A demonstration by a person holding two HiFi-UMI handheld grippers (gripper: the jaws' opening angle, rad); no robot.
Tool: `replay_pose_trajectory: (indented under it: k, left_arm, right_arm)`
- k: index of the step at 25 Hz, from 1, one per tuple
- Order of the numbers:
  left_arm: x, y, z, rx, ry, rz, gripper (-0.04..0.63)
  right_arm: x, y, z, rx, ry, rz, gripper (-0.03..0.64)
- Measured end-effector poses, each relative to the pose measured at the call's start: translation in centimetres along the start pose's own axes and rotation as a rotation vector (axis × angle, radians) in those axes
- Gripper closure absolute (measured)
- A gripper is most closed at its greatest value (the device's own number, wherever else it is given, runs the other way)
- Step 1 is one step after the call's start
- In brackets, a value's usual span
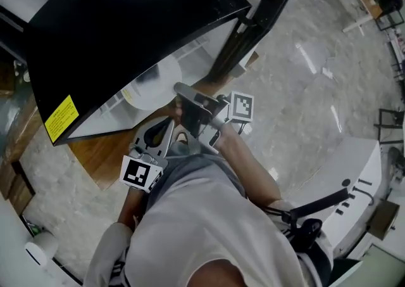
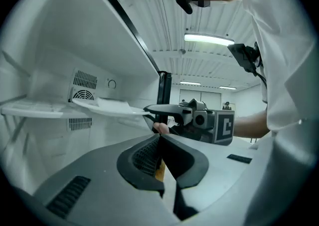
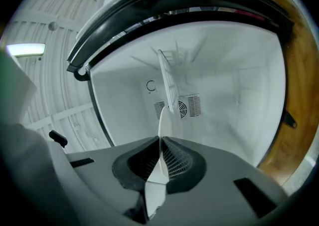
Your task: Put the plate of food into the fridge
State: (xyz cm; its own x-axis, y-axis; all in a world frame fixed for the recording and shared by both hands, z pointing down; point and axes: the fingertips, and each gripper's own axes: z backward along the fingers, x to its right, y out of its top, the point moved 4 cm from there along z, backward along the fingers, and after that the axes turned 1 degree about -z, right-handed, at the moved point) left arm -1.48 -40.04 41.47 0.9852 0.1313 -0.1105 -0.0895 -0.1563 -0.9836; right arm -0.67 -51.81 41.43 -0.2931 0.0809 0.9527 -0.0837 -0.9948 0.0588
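The white plate sits level in the fridge's open compartment. My right gripper is shut on its near rim. The right gripper view shows that rim edge-on, running between the pads. From the left gripper view the plate hangs level with a shelf, pinched by the right gripper; the food on it is hard to make out. My left gripper is below and left of the right one, clear of the plate, its jaws together.
The fridge's black top with a yellow label overhangs the opening. Fan vents are on the back wall. Wooden panelling lies under the fridge front. A white machine stands at the right on the marble floor.
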Motion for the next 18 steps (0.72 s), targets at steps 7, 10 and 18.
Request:
replay_pose_trajectory:
  k: [7, 10, 18]
  left_arm:
    - [-2.4, 3.2, -2.6, 0.143, 0.161, 0.131, 0.584]
    - [-3.1, 3.7, -3.2, 0.194, 0.189, 0.196, 0.584]
    - [-5.0, 4.8, -3.9, 0.234, 0.359, 0.144, 0.584]
  right_arm:
    - [0.0, 2.0, -2.0, -0.08, -0.055, -0.025, 0.592]
    - [0.2, 2.2, -2.5, -0.098, -0.038, -0.05, 0.592]
    - [-1.8, 1.5, -2.1, -0.23, -0.05, 0.158, 0.588]
